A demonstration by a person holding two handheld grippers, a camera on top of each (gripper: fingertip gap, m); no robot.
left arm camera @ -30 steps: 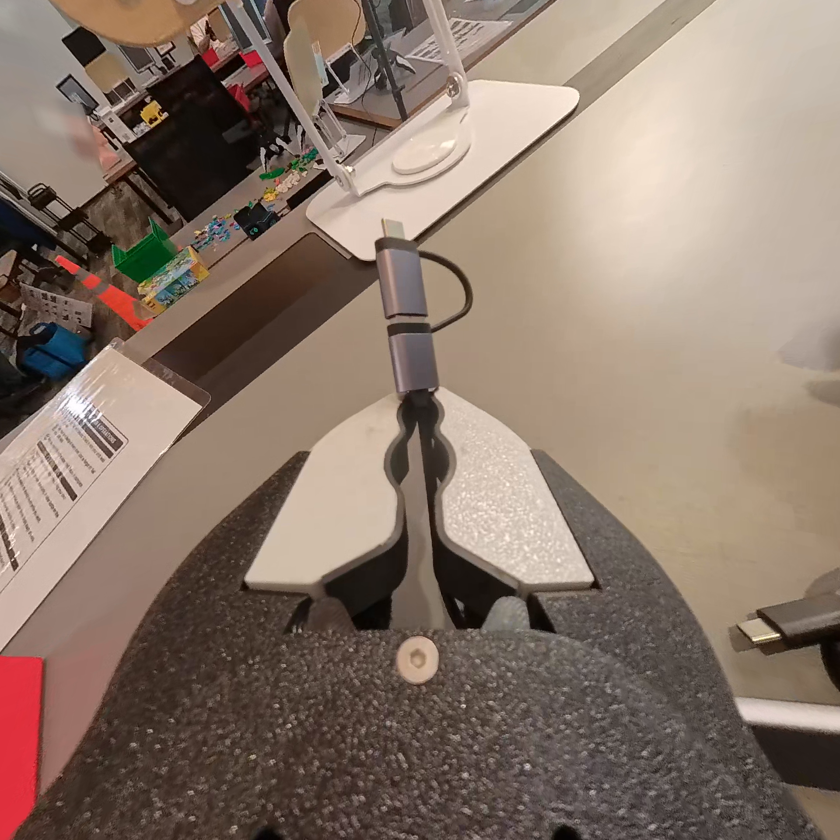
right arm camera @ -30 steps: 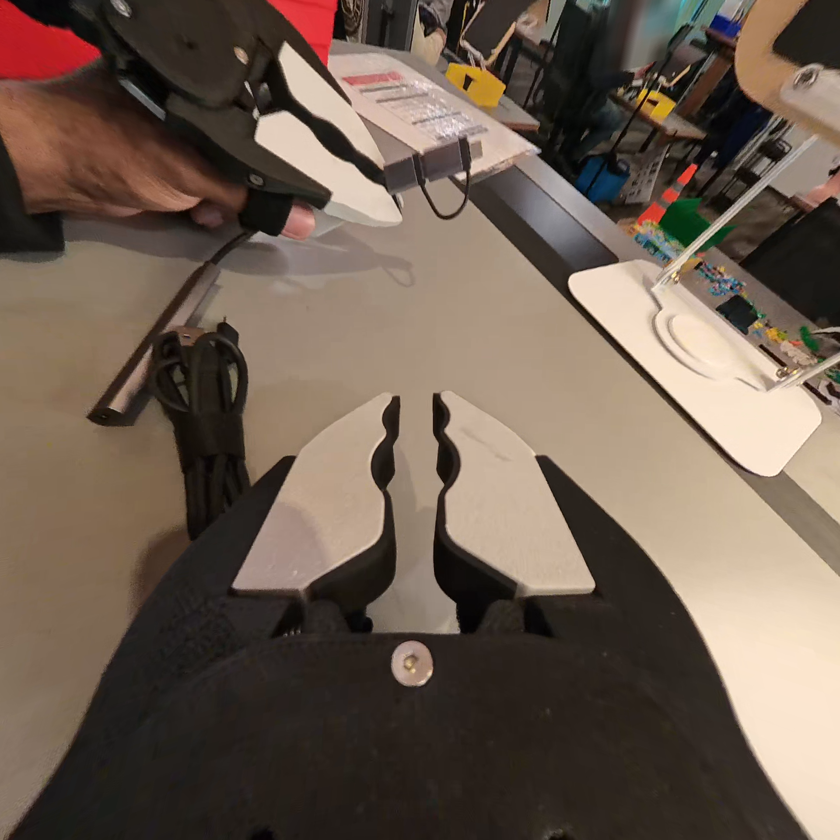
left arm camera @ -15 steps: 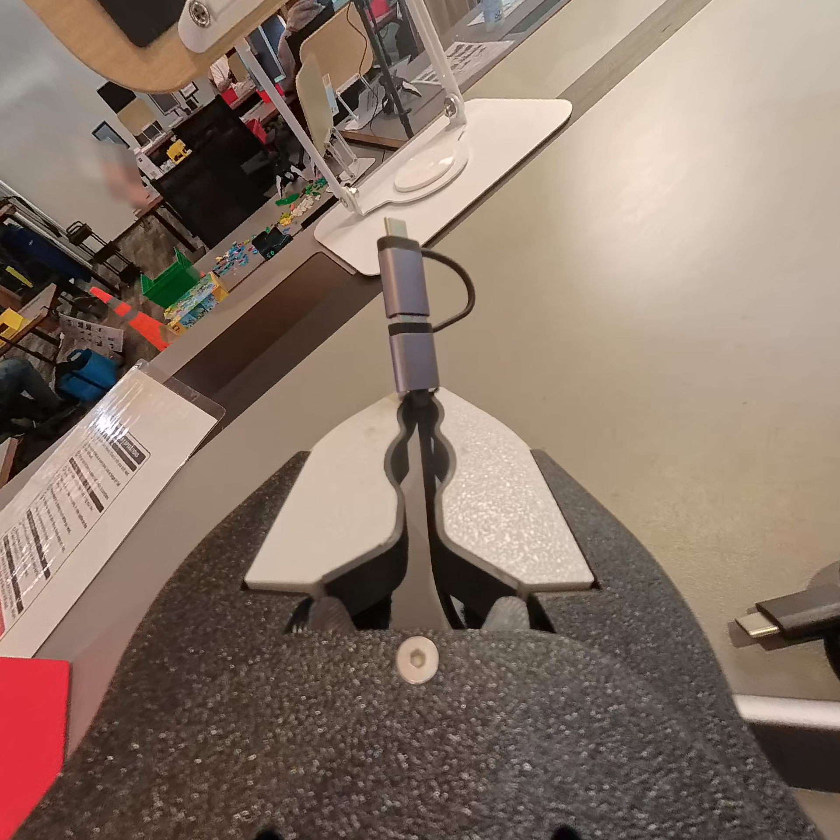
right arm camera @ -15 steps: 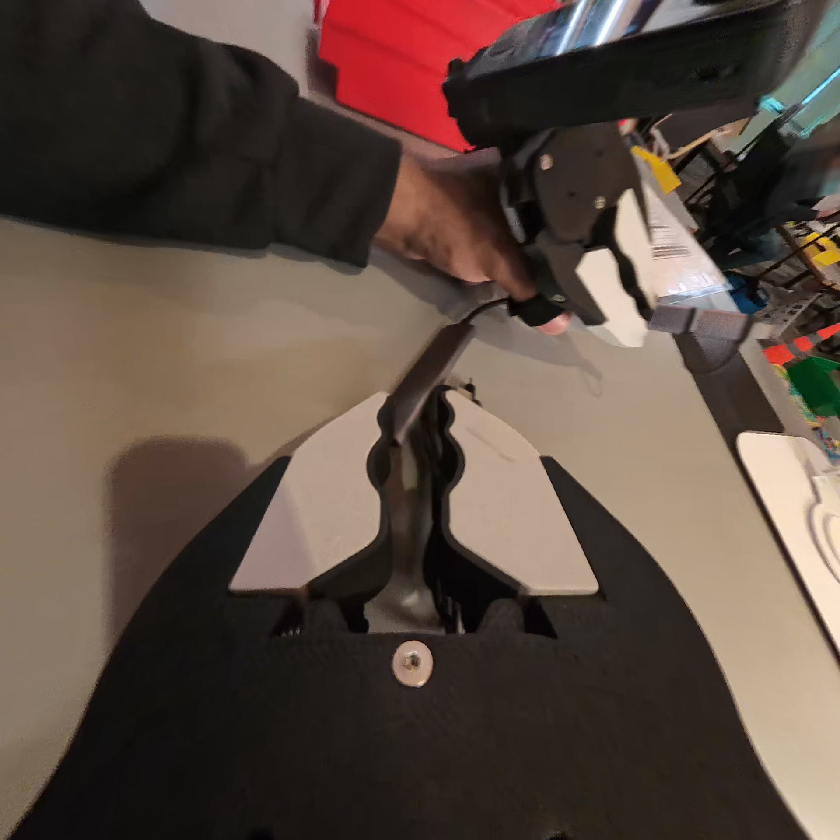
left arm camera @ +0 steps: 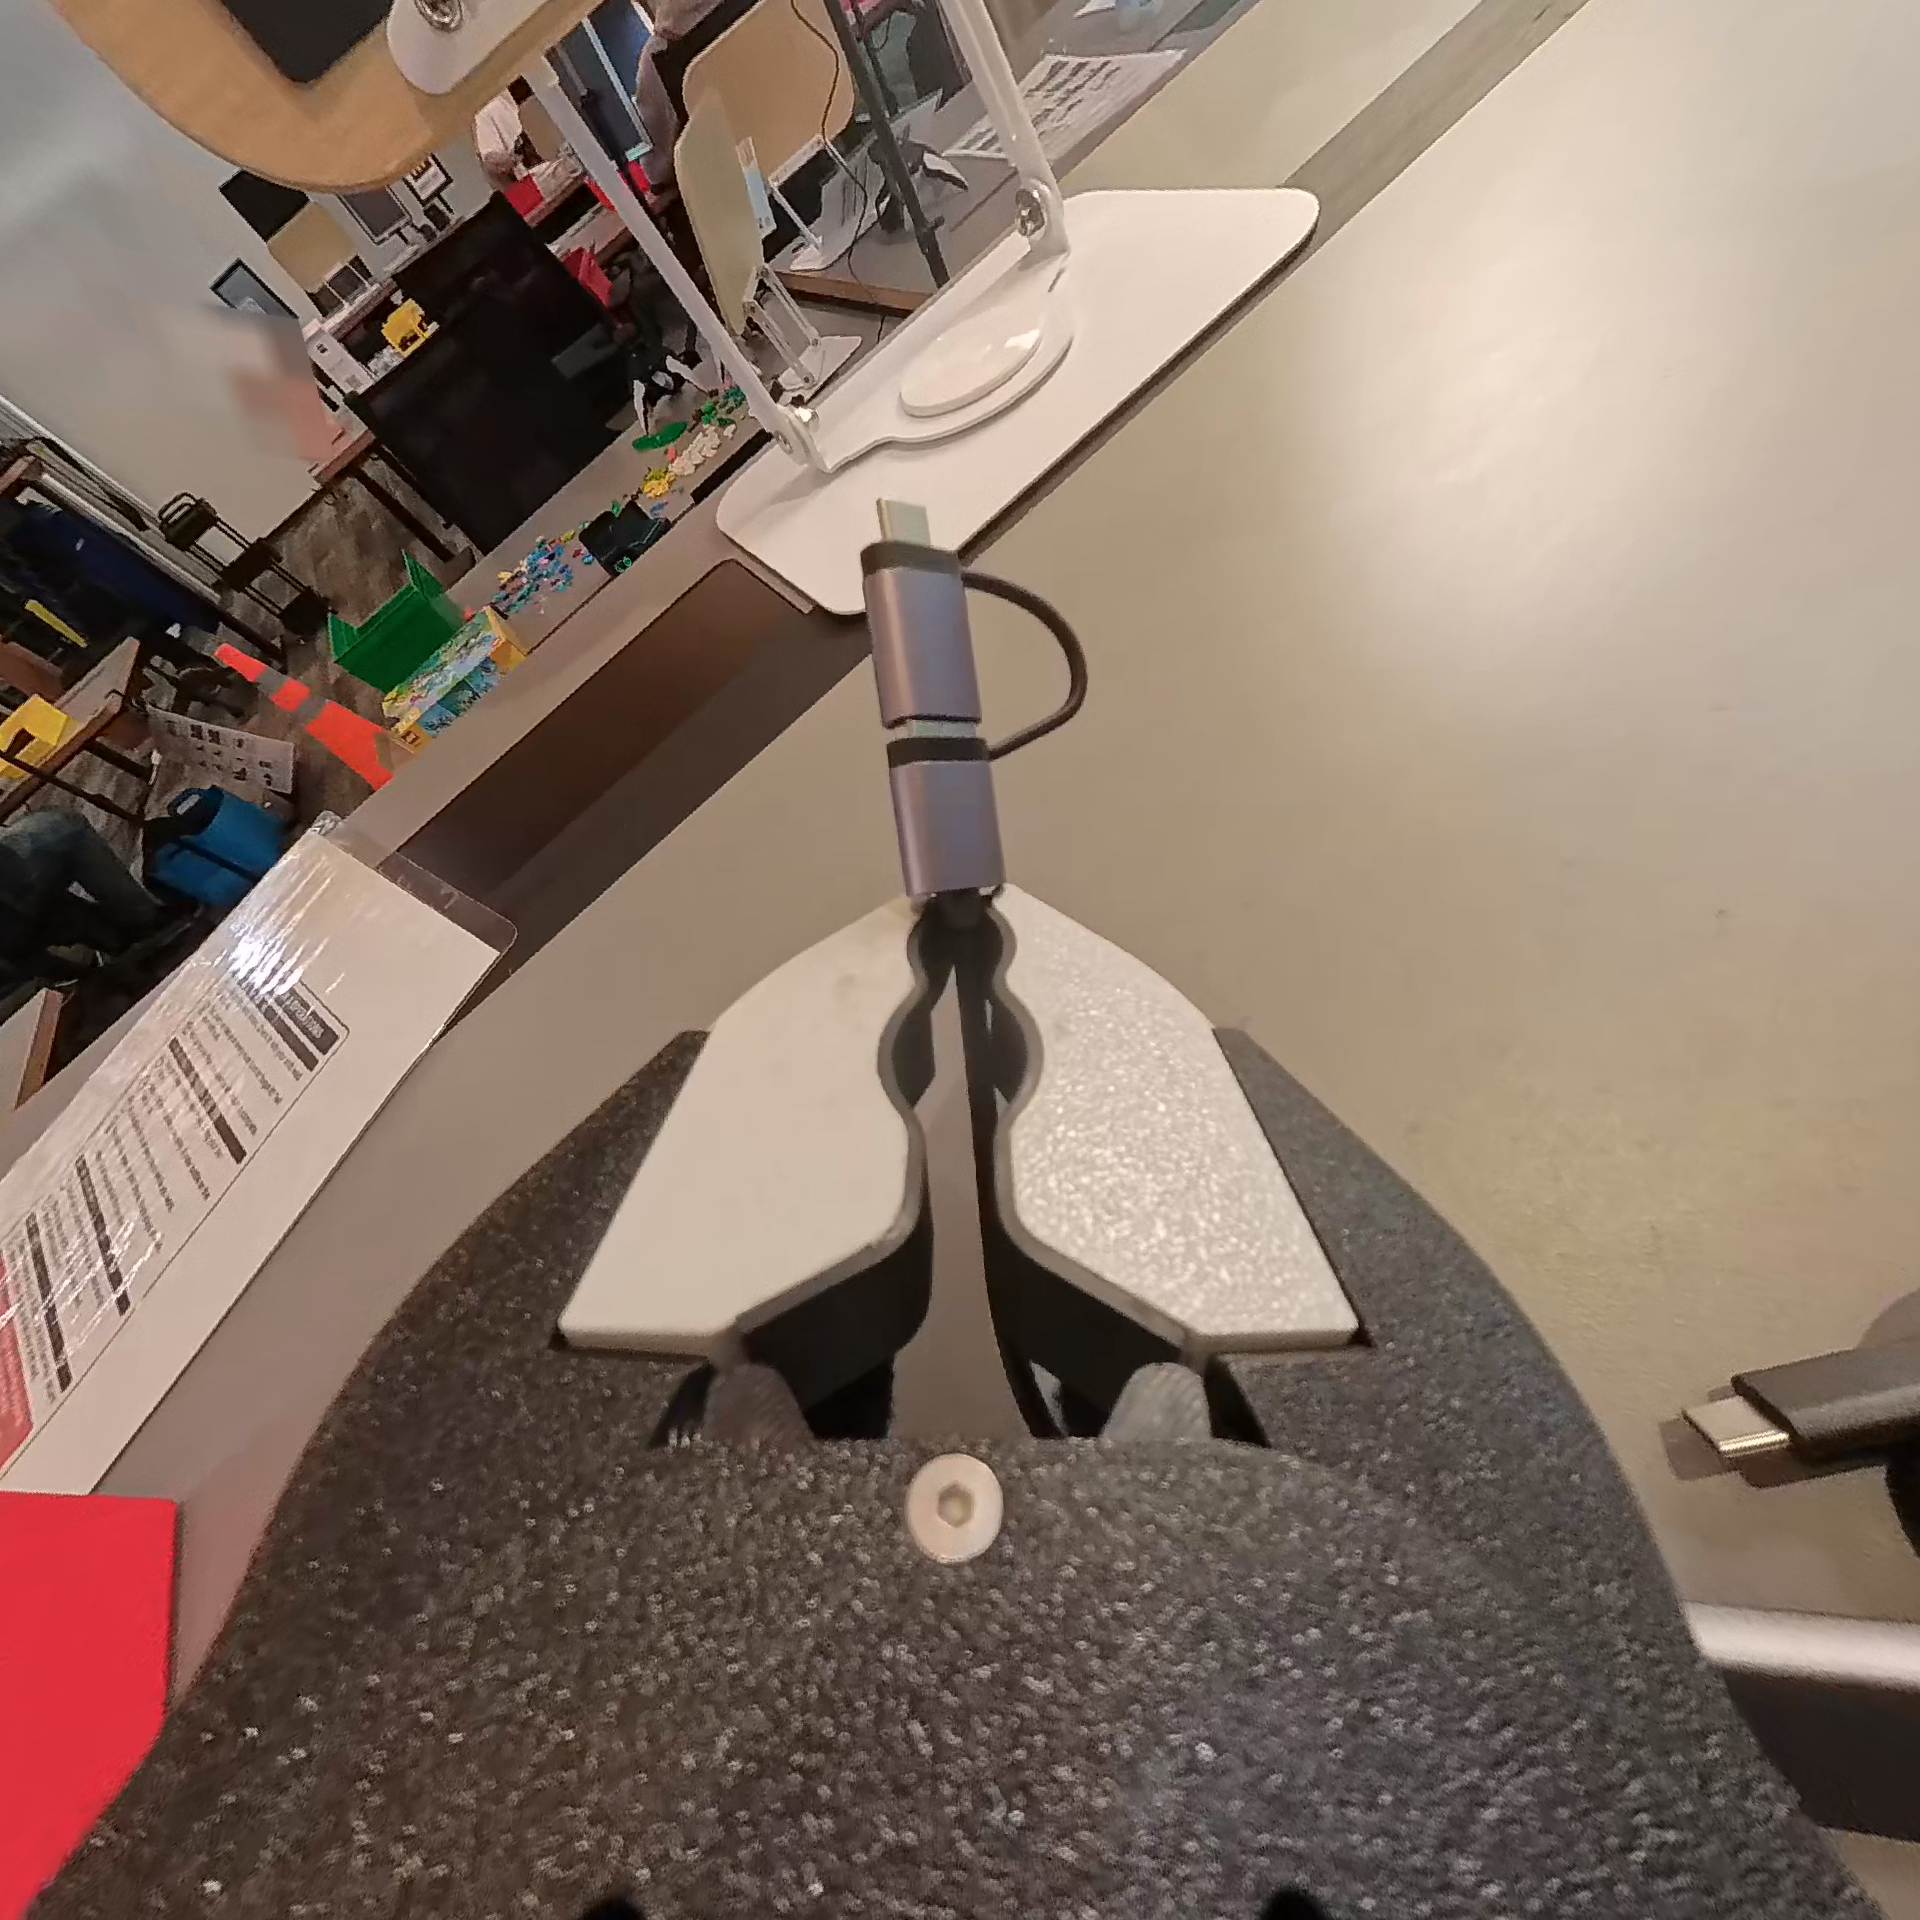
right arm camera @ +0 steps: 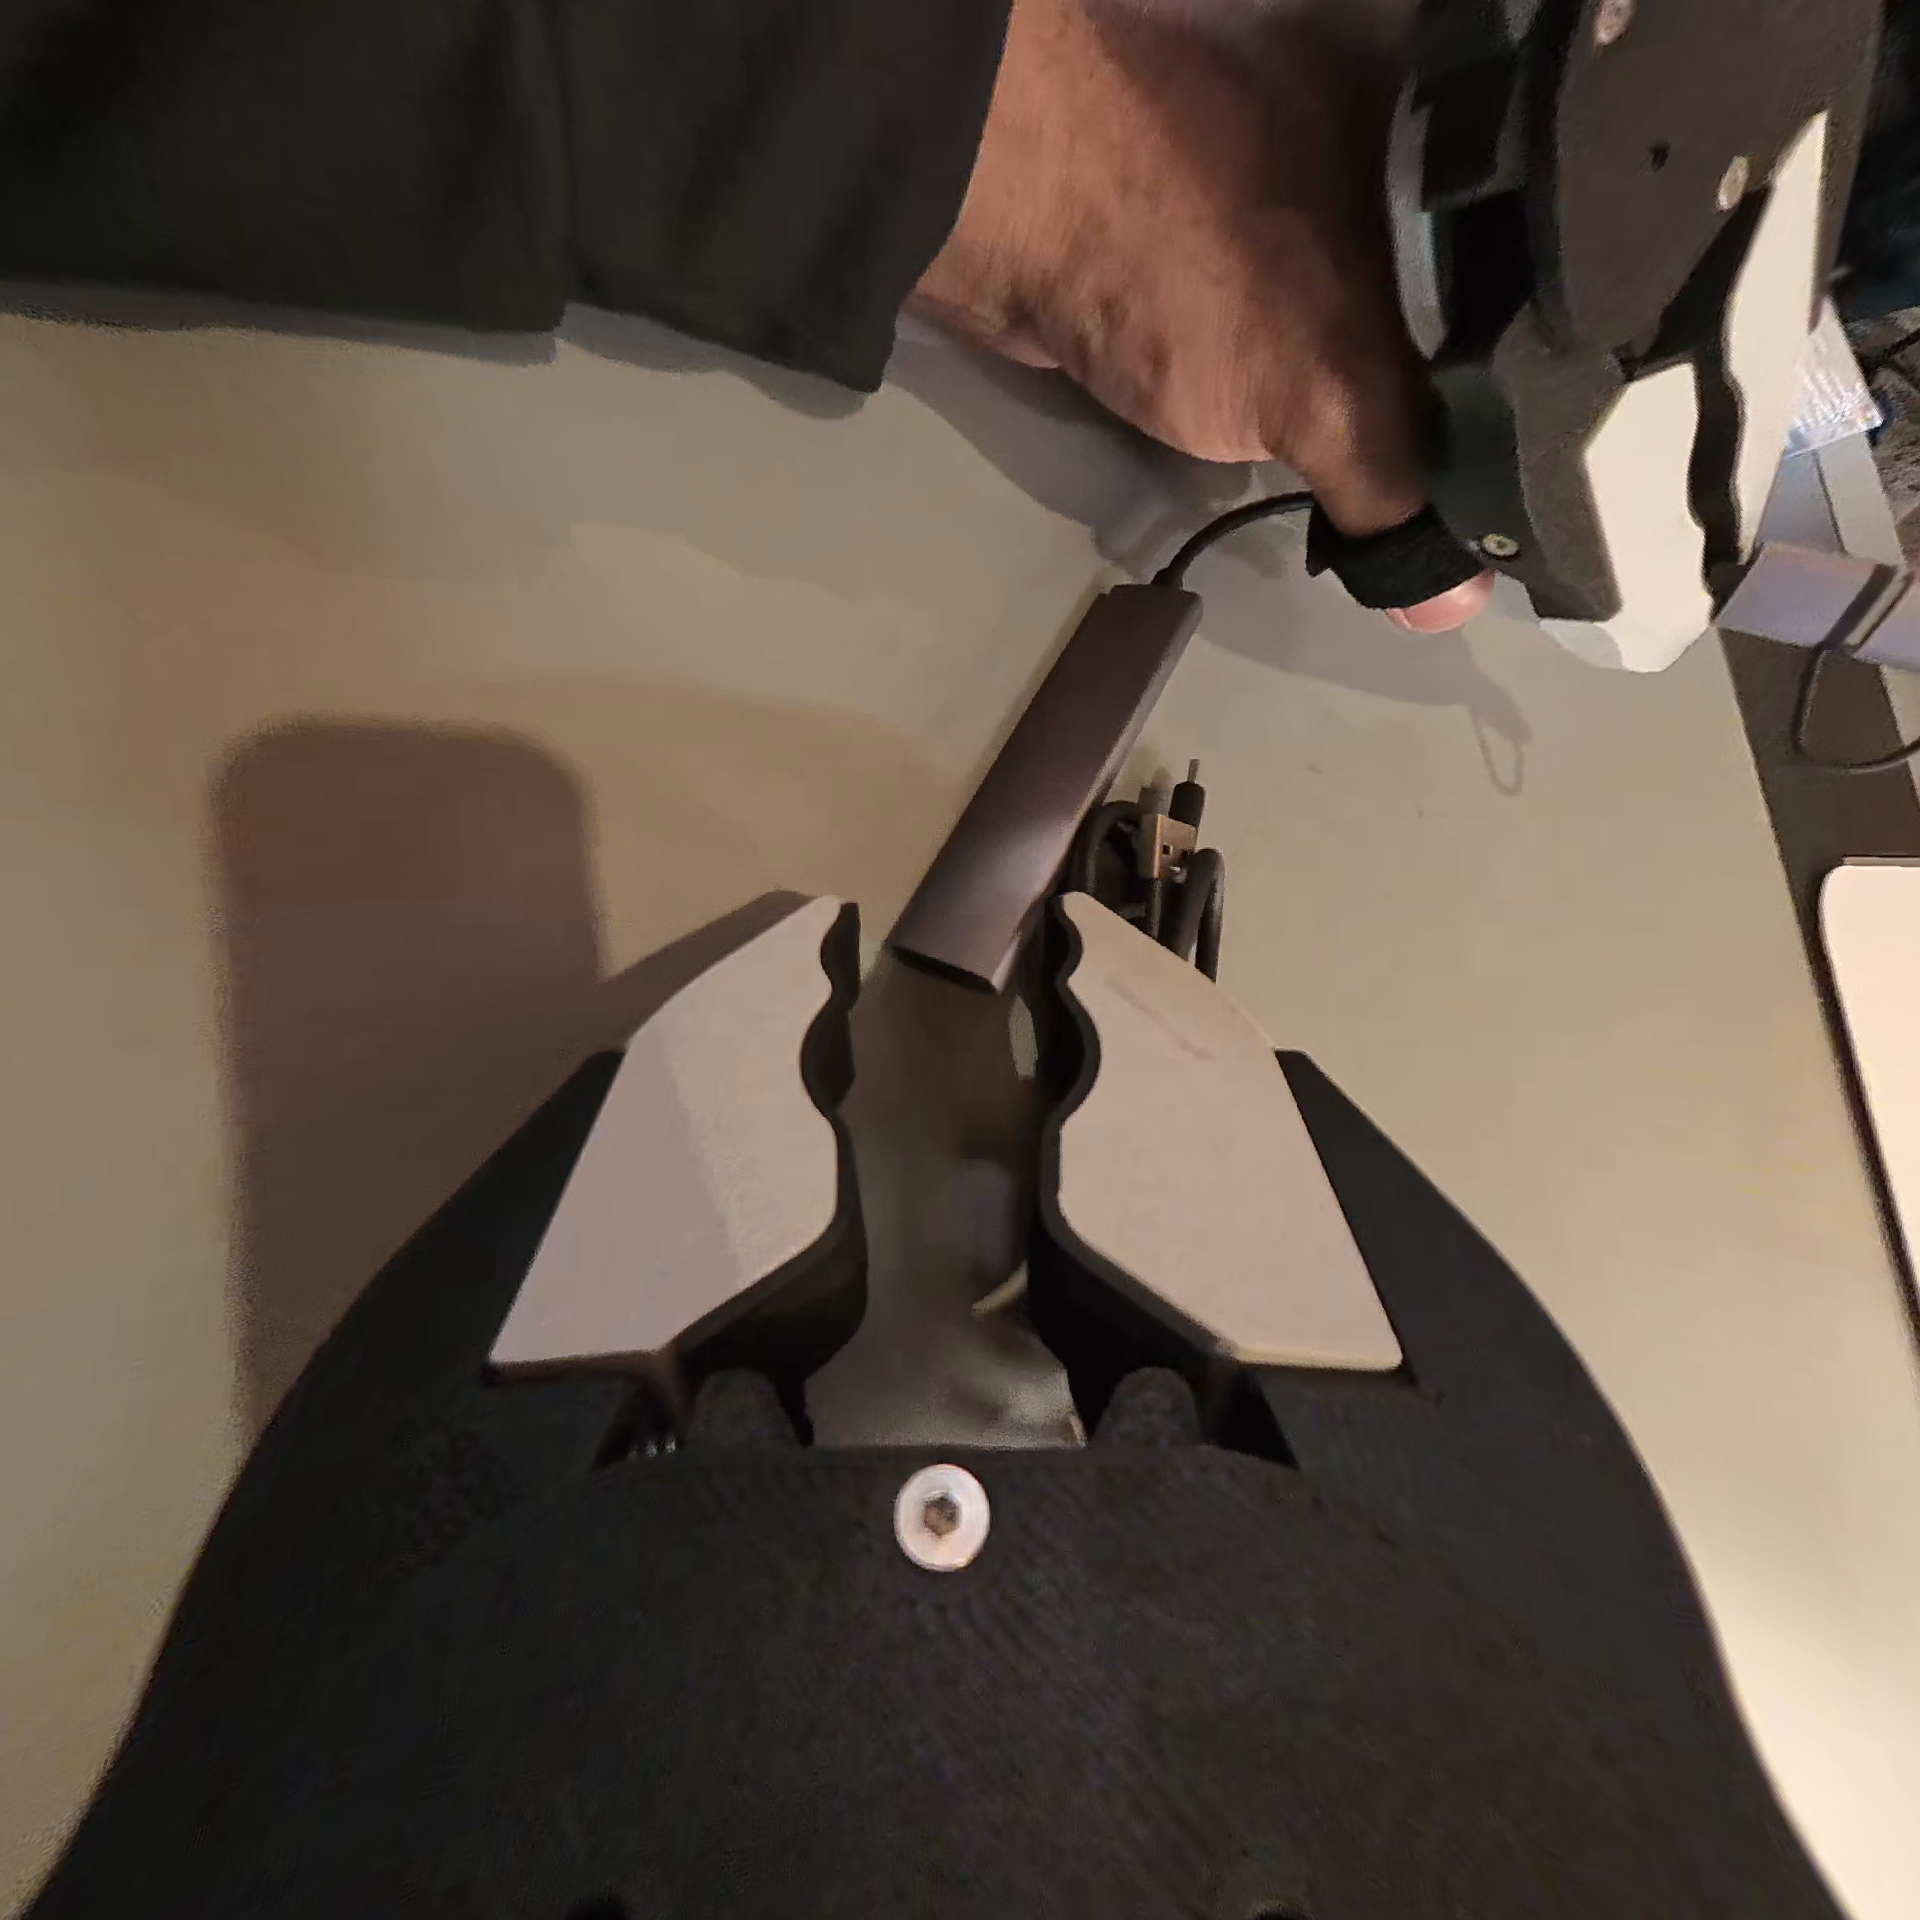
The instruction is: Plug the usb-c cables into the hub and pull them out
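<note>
White stand base (left arm camera: 1164,301) on the beige table (left arm camera: 1507,727) at 12 o'clock; laminated sheet (left arm camera: 187,1122) at 9 o'clock; red pad (left arm camera: 73,1683) at 8 o'clock; green bin (left arm camera: 390,629) on the floor beyond.

My right gripper (right arm camera: 951,935) hides the hub's (right arm camera: 1049,800) near end, and the bundled cable (right arm camera: 1195,894) behind looks half covered.

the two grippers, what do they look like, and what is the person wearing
Both grippers, left and right, have a black, grainy, rounded body, a silver hex screw at its centre, and pale grey flat fingers with wavy black inner edges. The person wears a black sleeve.
</note>
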